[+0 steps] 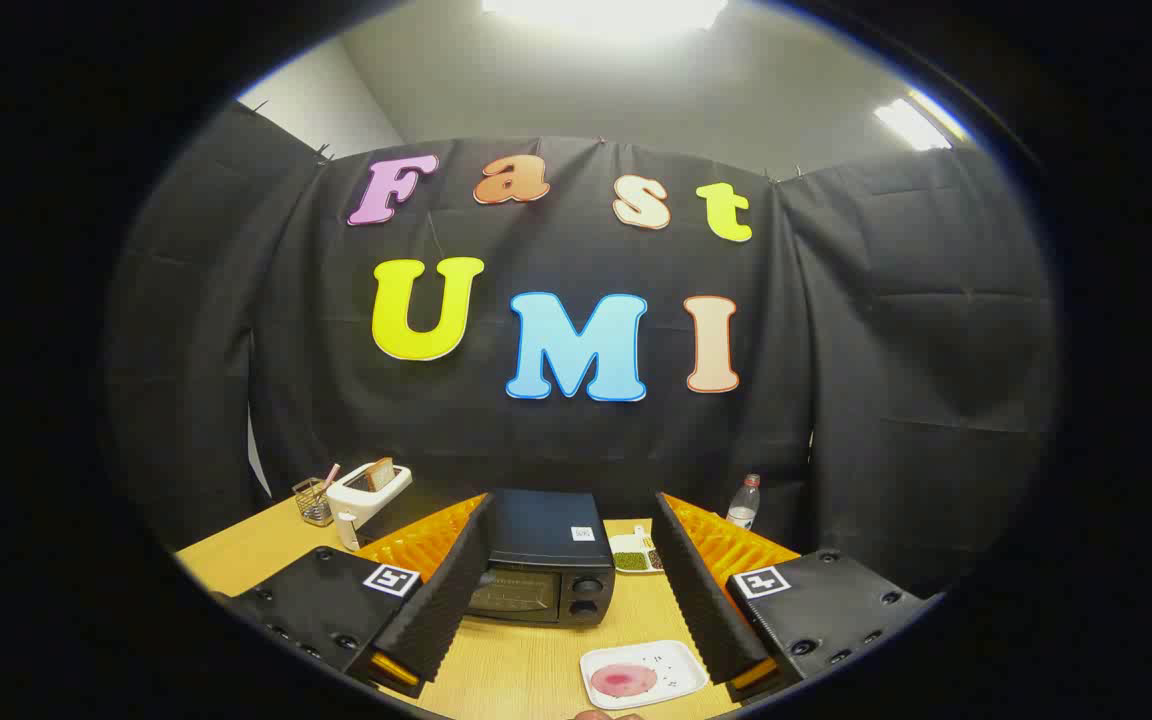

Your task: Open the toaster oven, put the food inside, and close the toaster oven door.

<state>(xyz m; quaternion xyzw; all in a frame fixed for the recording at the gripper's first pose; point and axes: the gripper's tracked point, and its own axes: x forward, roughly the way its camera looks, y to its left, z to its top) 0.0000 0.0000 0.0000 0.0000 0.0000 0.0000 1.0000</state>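
We held the gripper (561, 610) wide apart; the toaster oven (539, 556), door closed, sat mid-desk, the food (622, 680) at the near edge.

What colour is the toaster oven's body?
Black, seen in the gripper view: the toaster oven, door closed, sits on the wooden table beyond the open claw.

A wooden table (536, 670) is backed by black cloth (886, 380) (creased in places); above it, a pale ceiling (736, 90) is lit by bright lamps (606, 12).
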